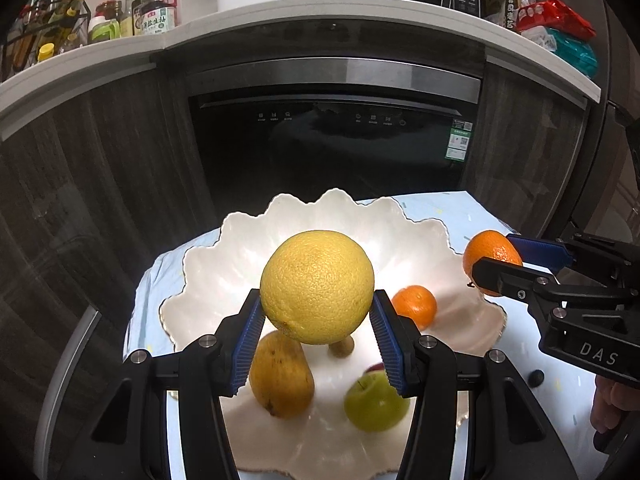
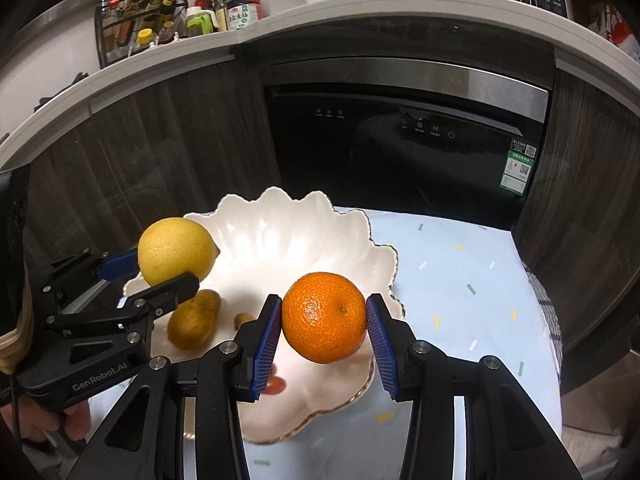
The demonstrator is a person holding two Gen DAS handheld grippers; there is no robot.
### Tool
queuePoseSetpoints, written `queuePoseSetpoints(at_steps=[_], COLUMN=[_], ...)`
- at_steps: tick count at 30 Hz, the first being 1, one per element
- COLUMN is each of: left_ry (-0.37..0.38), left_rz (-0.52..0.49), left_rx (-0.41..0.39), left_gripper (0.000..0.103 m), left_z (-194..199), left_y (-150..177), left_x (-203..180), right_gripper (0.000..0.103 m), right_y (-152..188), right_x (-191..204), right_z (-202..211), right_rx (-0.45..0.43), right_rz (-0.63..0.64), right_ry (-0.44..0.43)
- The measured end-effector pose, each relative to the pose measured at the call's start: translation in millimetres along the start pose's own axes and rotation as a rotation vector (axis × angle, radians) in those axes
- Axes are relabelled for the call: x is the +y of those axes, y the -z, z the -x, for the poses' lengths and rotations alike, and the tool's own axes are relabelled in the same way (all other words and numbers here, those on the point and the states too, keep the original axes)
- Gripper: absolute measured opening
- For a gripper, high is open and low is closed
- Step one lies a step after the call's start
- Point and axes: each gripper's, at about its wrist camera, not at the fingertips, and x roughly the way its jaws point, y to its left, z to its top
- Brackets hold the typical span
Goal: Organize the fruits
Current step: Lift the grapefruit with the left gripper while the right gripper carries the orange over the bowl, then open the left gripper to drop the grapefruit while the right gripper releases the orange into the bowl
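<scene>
Two grippers, both loaded. Left gripper [image 1: 318,334]: jaws part open, ribbed blue pads [image 1: 250,344] pressed on the flanks of a big yellow citrus [image 1: 317,286], round, pebbled skin, held clear above the bowl [image 1: 248,248]. Right gripper [image 2: 323,338]: narrower gap, same ribbed pads [image 2: 267,344] clamped on a mandarin [image 2: 323,316], slightly flattened, glossy pitted peel, hanging over the bowl's right rim. Gripper bodies are matte black plastic with silver pivot bolts.

Bowl is white glazed ceramic, scalloped petal-shaped edge with a thin gold line. Inside: a yellow-brown pear [image 1: 282,378] with dark specks, a smooth green apple [image 1: 374,402], a second mandarin [image 1: 414,304], a small tan fruit [image 1: 341,347] mostly hidden under the citrus, and a bit of something red [image 2: 276,385], blurred, can't tell what.

Bowl sits on a pale blue cloth [image 2: 460,280] with small coloured dashes. Behind it: a glossy black appliance door [image 1: 332,152] with a brushed steel strip, dark woodgrain cabinet fronts [image 1: 112,168], and a white countertop [image 1: 100,60] carrying bottles [image 1: 154,8].
</scene>
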Motion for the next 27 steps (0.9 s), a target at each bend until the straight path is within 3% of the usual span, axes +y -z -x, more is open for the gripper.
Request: queuePoseSetpoints(at_steps=[19,21,22,23,25,27], left_ry=[-0.027,-0.044,-0.045,-0.047,-0.056,-0.062], left_rz=[0.040,0.035,0.035,0.037,0.039,0.042], left_rx=[0.069,0.052,0.045,0.040,0.036,0.040], left_gripper=[0.054,0.059,0.065,0.067,0.068,0.074], left_z=[-43,-41,-39,-38,-36,-35], left_y=[-7,-6,-6,-7,-7,-7], left_x=[12,12,11,12,12,13], right_gripper=[0.045,0.047,0.053,0.064,0.074,0.078], right_y=[-17,-17,-16,-16,-17,-18], right_x=[-14,-15,-16,-16,-17,-16], right_z=[-45,-48,-48,-47,-42,-38], right_rx=[0.053,0.062,0.066,0.058,0.037,0.020], right_rz=[-0.041,-0.049,-0.050,-0.052,-0.054,-0.053], right_ry=[0.027,0.033,0.037,0.041,0.052,0.064])
